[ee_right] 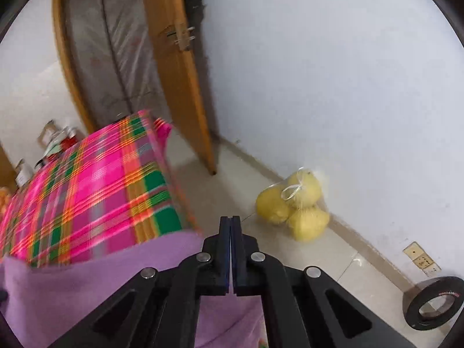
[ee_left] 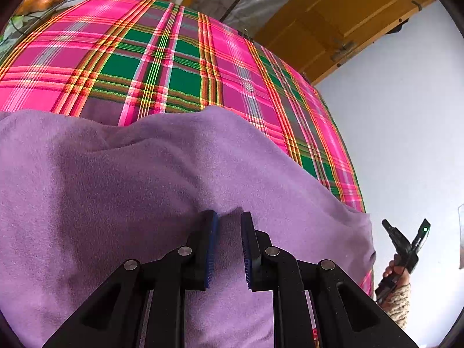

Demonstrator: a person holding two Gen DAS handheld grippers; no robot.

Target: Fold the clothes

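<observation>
Black two-finger right gripper point(ee_right: 231, 226) with jaws pressed together, empty, above a purple fleece garment point(ee_right: 101, 284) on a pink-and-green plaid tablecloth point(ee_right: 92, 185). Bagged yellow round fruits point(ee_right: 293, 206) sit by the white wall.

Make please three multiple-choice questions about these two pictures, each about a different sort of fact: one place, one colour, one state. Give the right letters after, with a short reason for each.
1. Where does the bag of yellow fruit lie?
A. On the checked cloth
B. On the floor by the white wall
C. On top of the purple garment

2. What colour is the garment being folded?
A. Purple
B. White
C. Green

3. How do the jaws of the right gripper stand?
A. Wide open
C. Clamped on the door
B. Shut, with nothing seen between them

Answers:
1. B, the bag rests on the tiles at the foot of the wall.
2. A, purple fleece lies over the pink and green checked cloth.
3. B, the two pads meet with no fabric between them.
</observation>
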